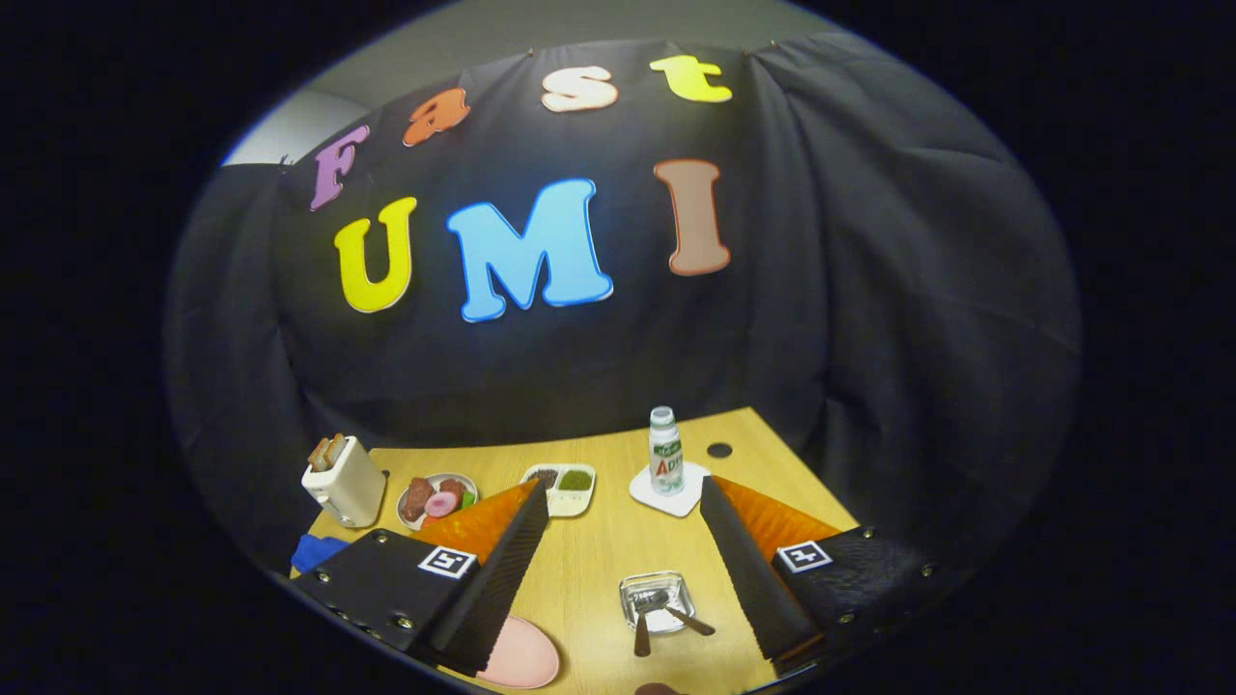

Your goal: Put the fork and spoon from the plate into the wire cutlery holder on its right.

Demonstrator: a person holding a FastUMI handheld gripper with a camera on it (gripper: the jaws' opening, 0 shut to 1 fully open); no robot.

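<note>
The fingers [623, 560] stand wide apart above the wooden bench [599, 569], with nothing held between them. Between the fingers, near their base, a small clear glass dish [657, 600] rests on the bench. Two utensils with dark handles [666, 613] lie in it, with the handles pointing out over the rim; I cannot tell which one is the fork and which the spoon. Just beside the left finger a pink plate [521, 656] lies on the bench. Beyond the fingers a small bottle [665, 451] stands upright on a white coaster [671, 490]. Further left are a divided tray [562, 486] with dark and green food, a plate of food [436, 498], and a cream toaster [344, 480] with toast in it. A blue cloth [317, 551] lies near the toaster.
</note>
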